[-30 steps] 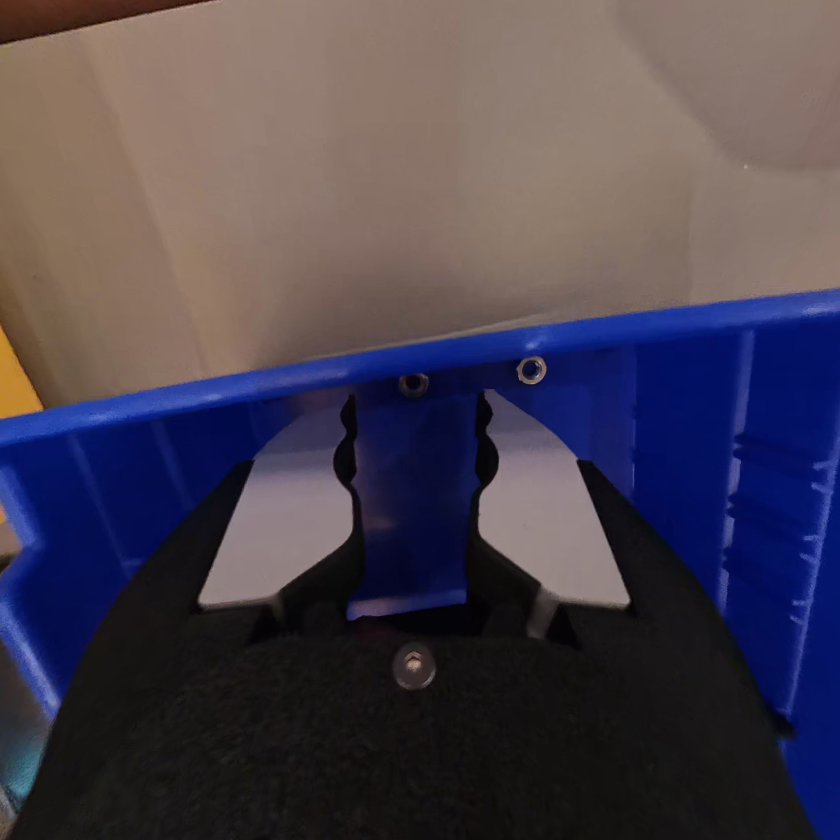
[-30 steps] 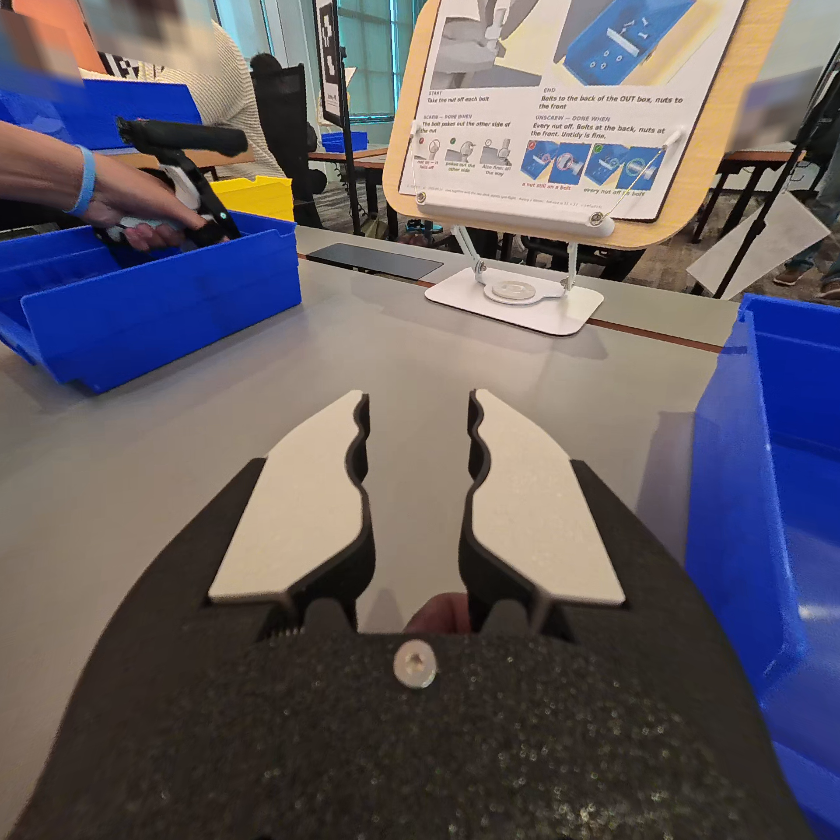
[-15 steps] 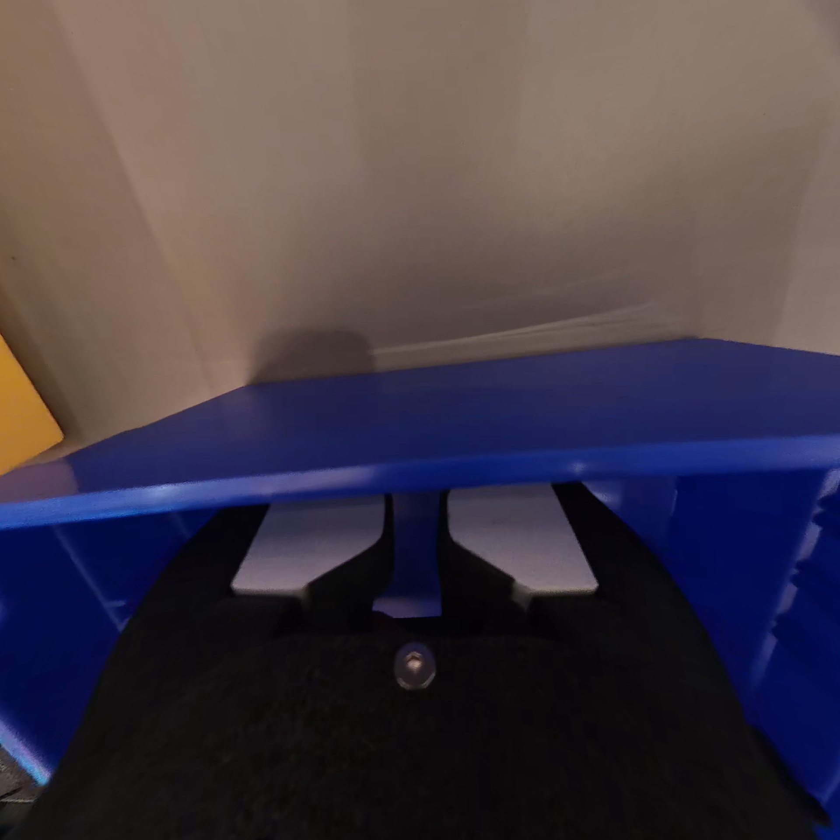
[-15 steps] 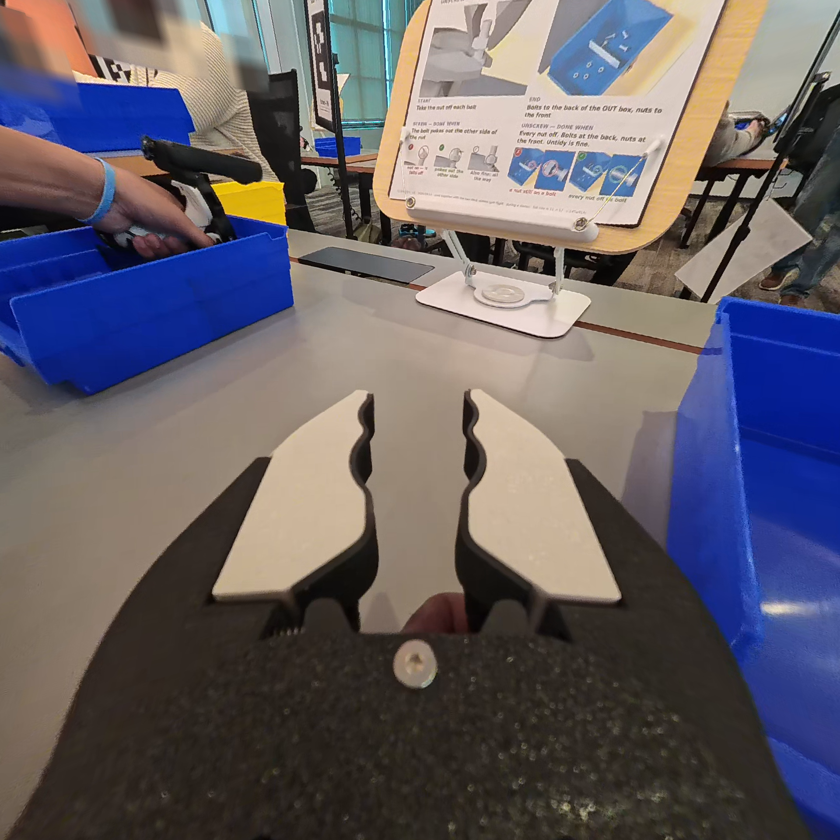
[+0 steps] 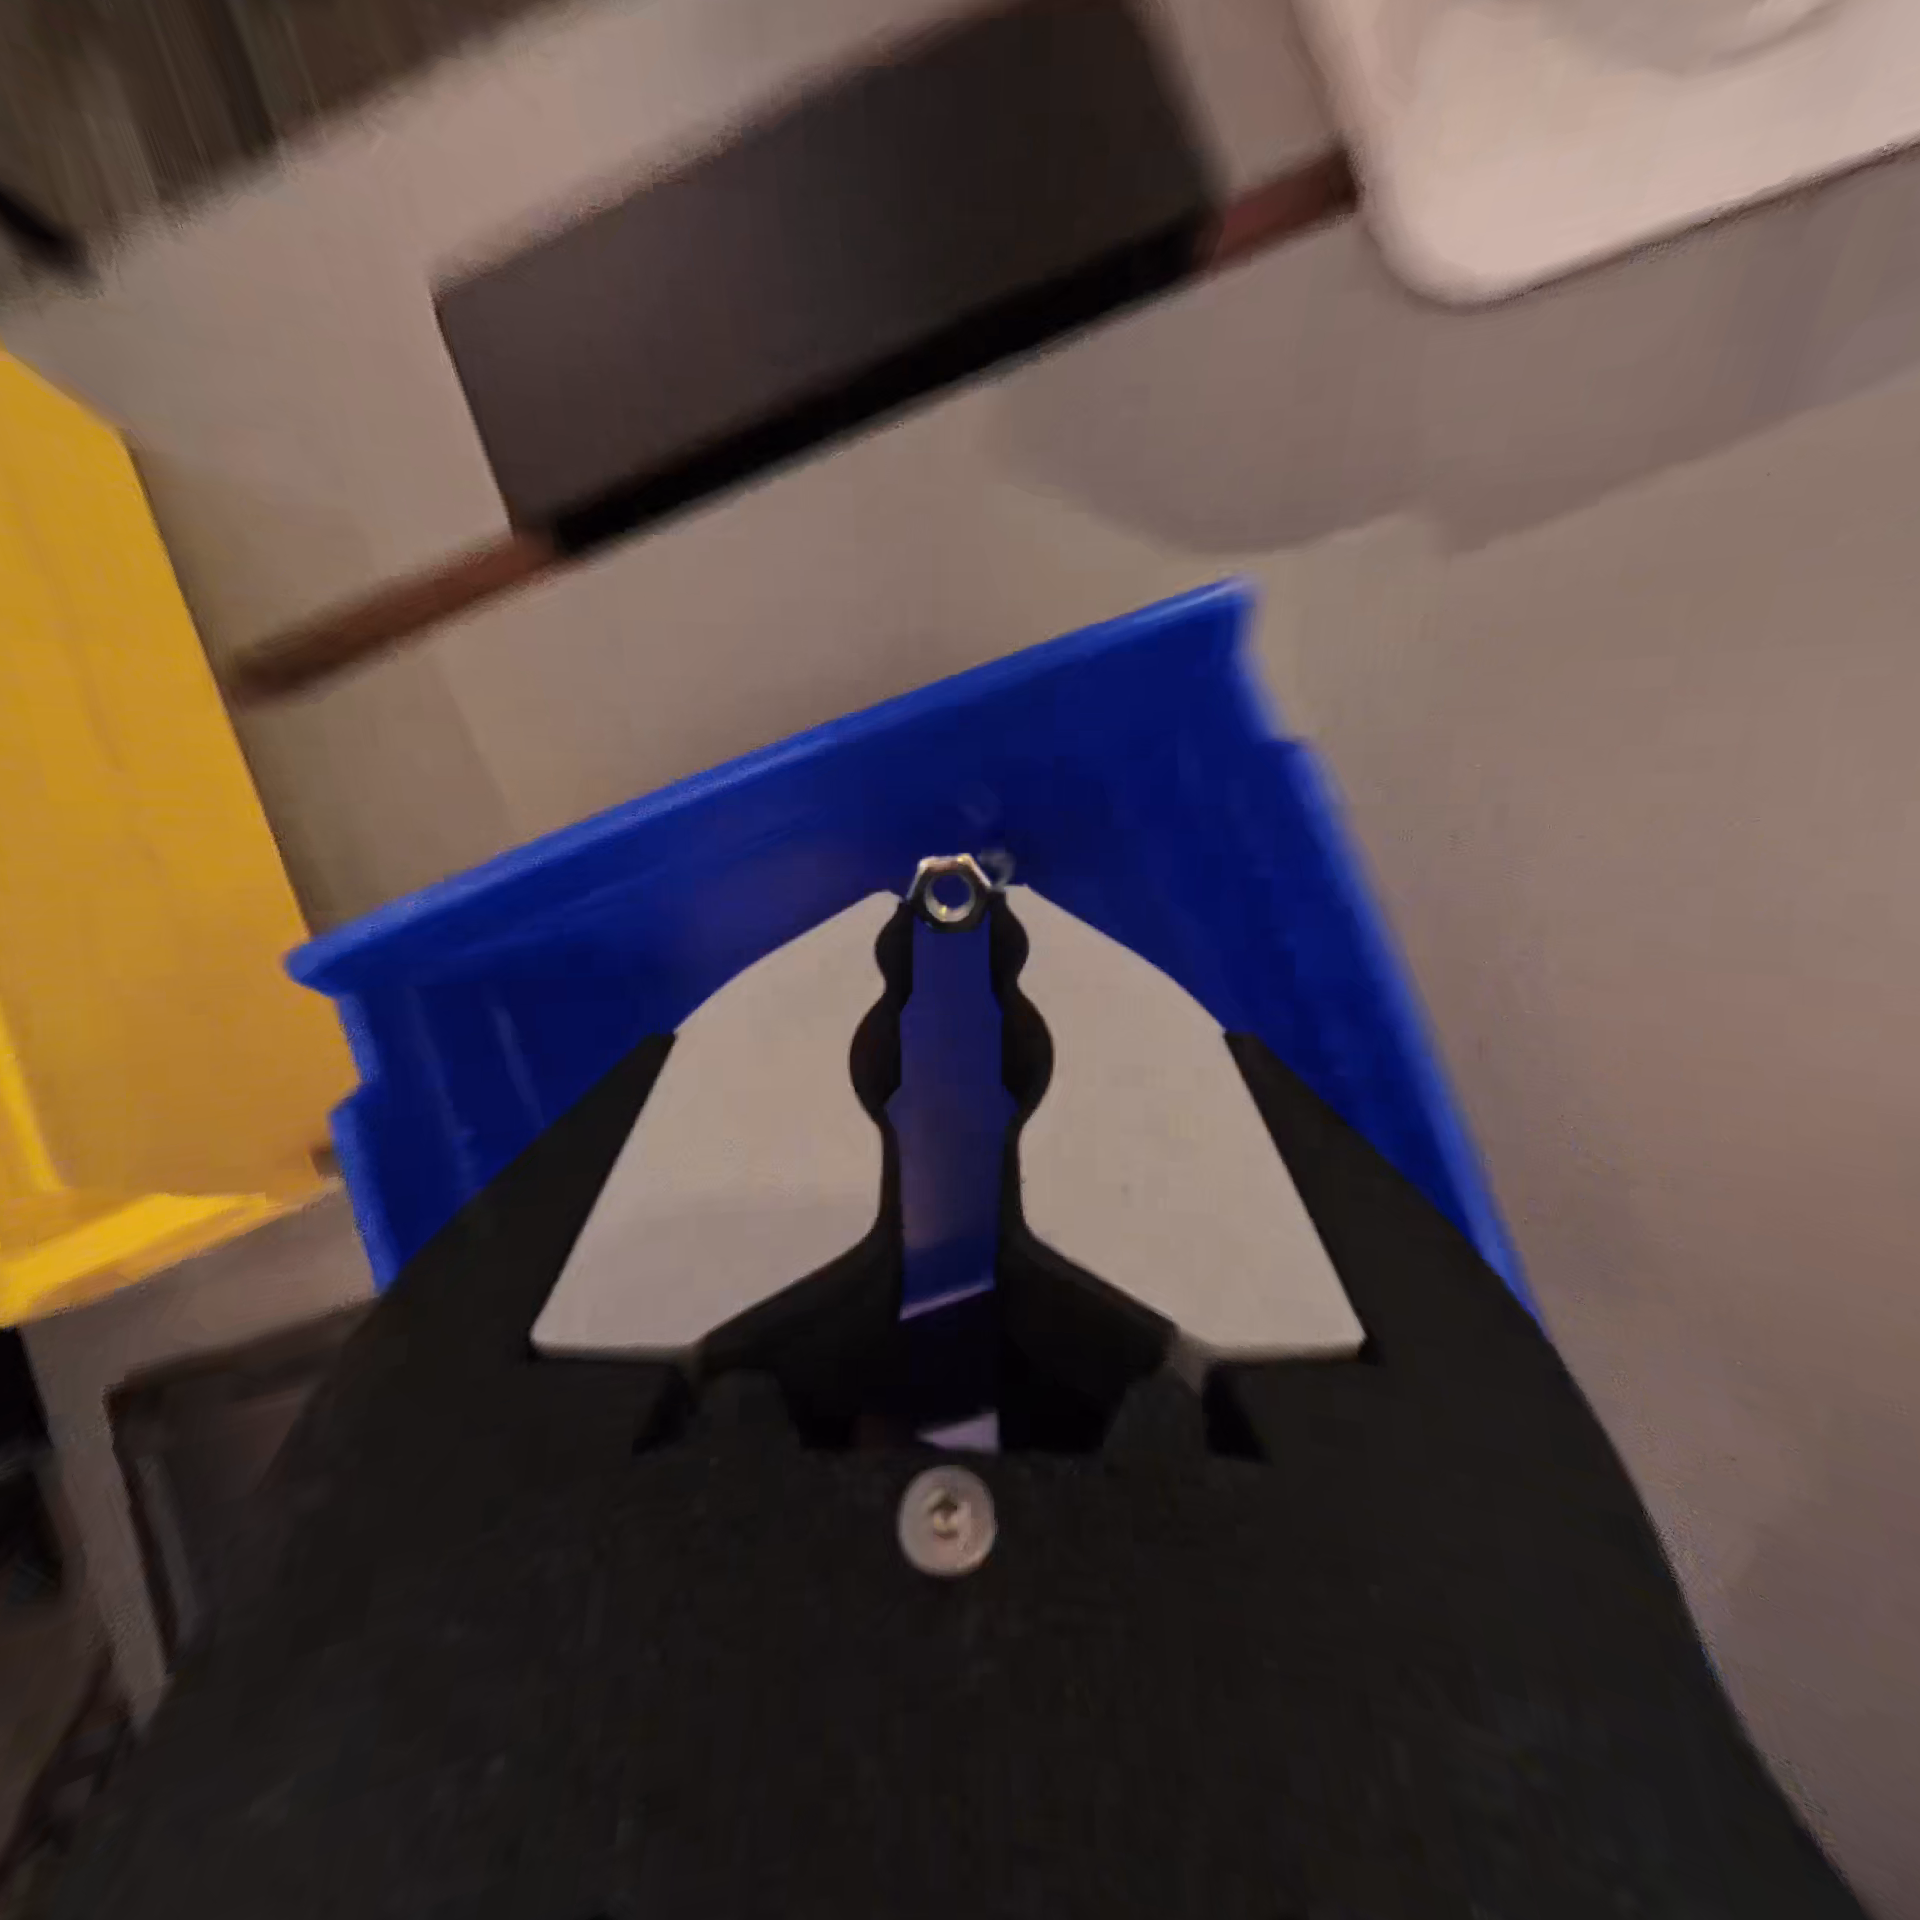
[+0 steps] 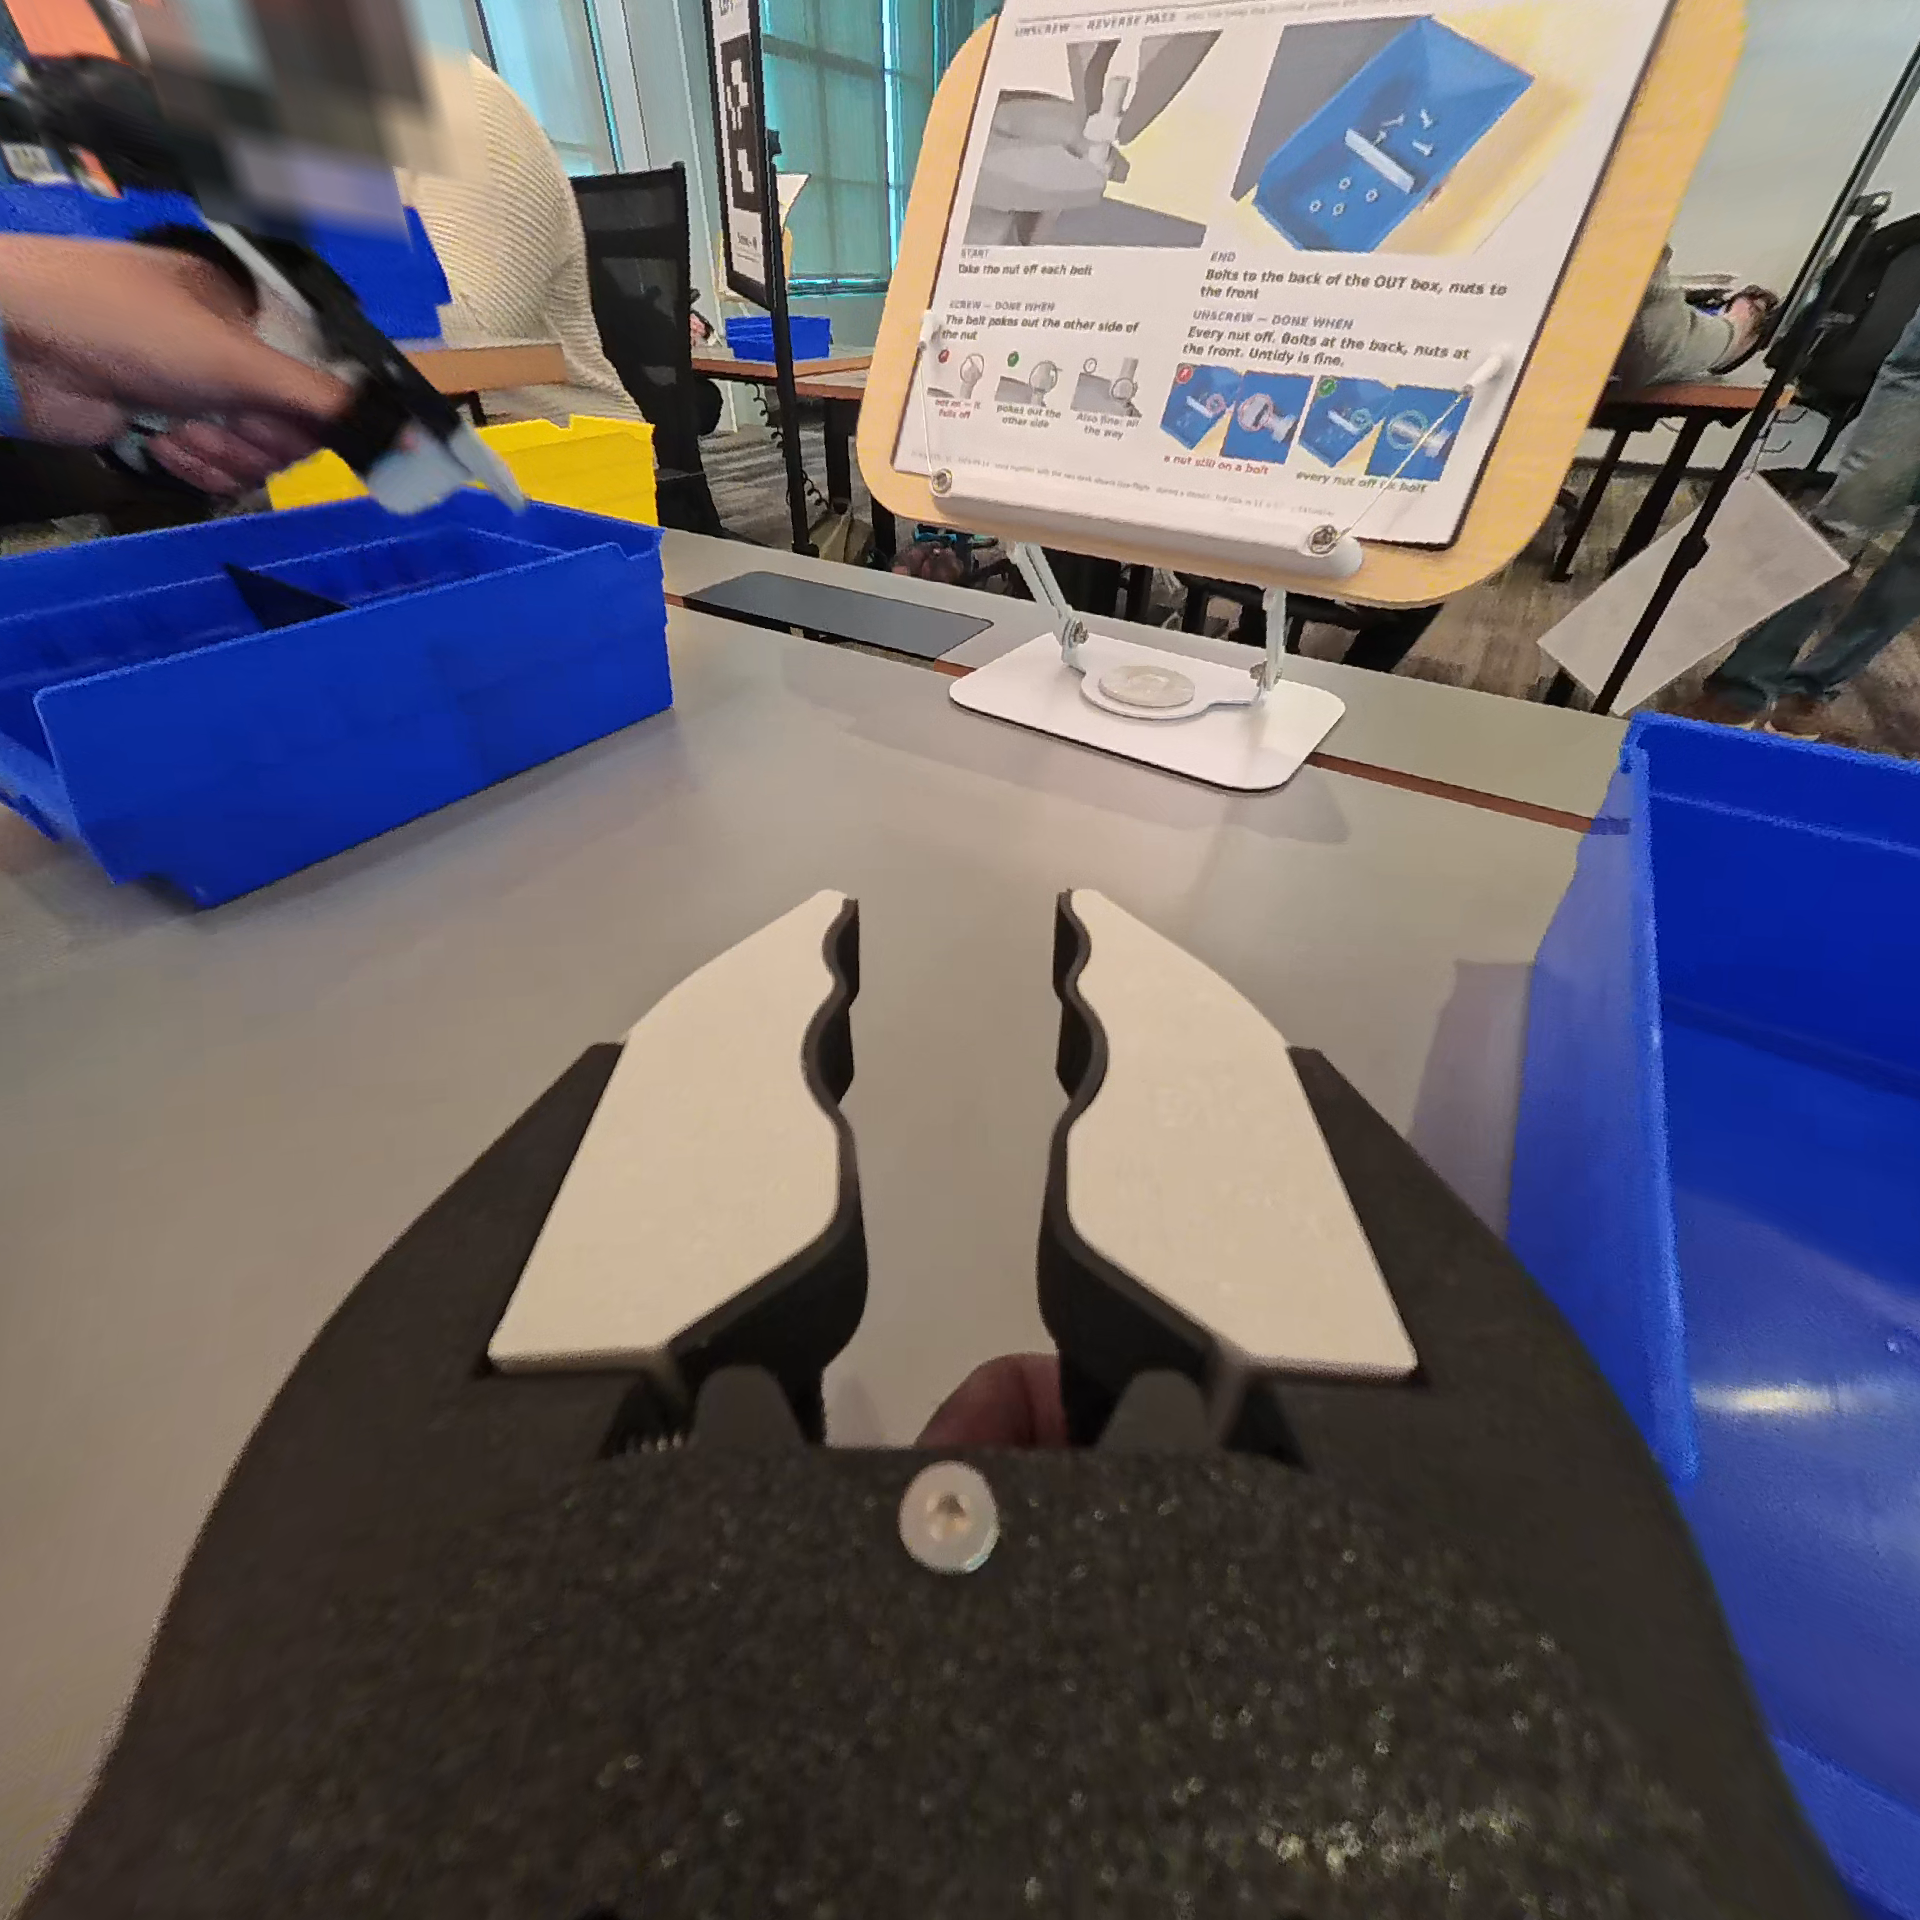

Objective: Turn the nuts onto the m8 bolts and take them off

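A shared workroom or training lab, by the look of it: rows of grey tables (image 6: 935, 883) run back toward tall windows (image 6: 831, 135), office chairs (image 6: 634, 301) tucked among them. Blue parts bins (image 6: 343, 707) and a yellow bin (image 6: 582, 462) sit on the tabletops. A printed instruction sheet (image 6: 1247, 260) stands on a wooden board on a white stand (image 6: 1153, 707). Other people (image 6: 488, 229) sit at nearby tables, and a marker-pattern sign (image 6: 743, 145) stands on a pole.

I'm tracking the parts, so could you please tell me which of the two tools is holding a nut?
The left tool: a small metal nut is pinched at its tips. The right tool is open and empty.
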`<state>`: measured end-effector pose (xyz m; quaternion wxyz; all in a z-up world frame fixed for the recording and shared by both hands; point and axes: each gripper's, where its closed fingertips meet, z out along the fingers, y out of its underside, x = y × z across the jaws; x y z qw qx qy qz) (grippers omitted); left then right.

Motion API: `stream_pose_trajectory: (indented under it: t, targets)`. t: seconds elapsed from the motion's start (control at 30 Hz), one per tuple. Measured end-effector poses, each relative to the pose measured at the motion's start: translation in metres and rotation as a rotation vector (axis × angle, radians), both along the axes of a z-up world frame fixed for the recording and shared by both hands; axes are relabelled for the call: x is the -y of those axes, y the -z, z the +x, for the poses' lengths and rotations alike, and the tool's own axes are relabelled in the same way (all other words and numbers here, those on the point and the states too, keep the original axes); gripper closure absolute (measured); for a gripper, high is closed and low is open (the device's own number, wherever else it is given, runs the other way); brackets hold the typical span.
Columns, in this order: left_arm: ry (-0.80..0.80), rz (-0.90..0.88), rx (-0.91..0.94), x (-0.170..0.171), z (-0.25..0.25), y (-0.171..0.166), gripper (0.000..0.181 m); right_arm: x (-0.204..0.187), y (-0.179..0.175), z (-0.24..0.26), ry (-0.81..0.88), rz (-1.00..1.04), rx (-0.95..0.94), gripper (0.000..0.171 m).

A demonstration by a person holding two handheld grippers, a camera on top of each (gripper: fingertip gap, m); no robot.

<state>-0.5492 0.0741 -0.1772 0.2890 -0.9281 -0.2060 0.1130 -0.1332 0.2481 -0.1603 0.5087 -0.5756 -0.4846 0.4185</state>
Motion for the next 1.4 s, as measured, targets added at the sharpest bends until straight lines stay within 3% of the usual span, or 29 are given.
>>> stream_pose_trajectory:
  t: [0.13, 0.3, 0.43, 0.53, 0.83, 1.03, 1.4]
  targets:
    - [0.039, 0.3, -0.289, 0.012, 0.044, -0.071, 0.167, -0.004, -0.004, 0.0, 0.02, 0.036, 0.01, 0.136]
    - [-0.023, 0.591, -0.504, 0.048, 0.121, -0.111, 0.168, -0.008, -0.016, 0.0, 0.044, 0.1, 0.023, 0.136]
    - [-0.078, 0.726, -0.528, 0.065, 0.181, -0.097, 0.168, -0.007, -0.022, 0.005, 0.066, 0.092, 0.014, 0.136]
    - [-0.076, 0.722, -0.517, 0.067, 0.216, -0.071, 0.167, -0.005, -0.02, 0.011, 0.082, 0.074, 0.018, 0.136]
    - [-0.007, 0.746, -0.413, 0.064, 0.245, -0.05, 0.168, -0.002, -0.024, 0.026, 0.122, 0.089, 0.028, 0.137]
    - [0.23, 0.625, -0.238, 0.013, 0.257, -0.043, 0.168, -0.001, -0.027, 0.026, 0.12, 0.096, 0.025, 0.137]
    - [0.8, -0.013, -0.02, -0.104, 0.299, 0.054, 0.168, 0.003, -0.025, 0.024, 0.086, 0.084, 0.034, 0.137]
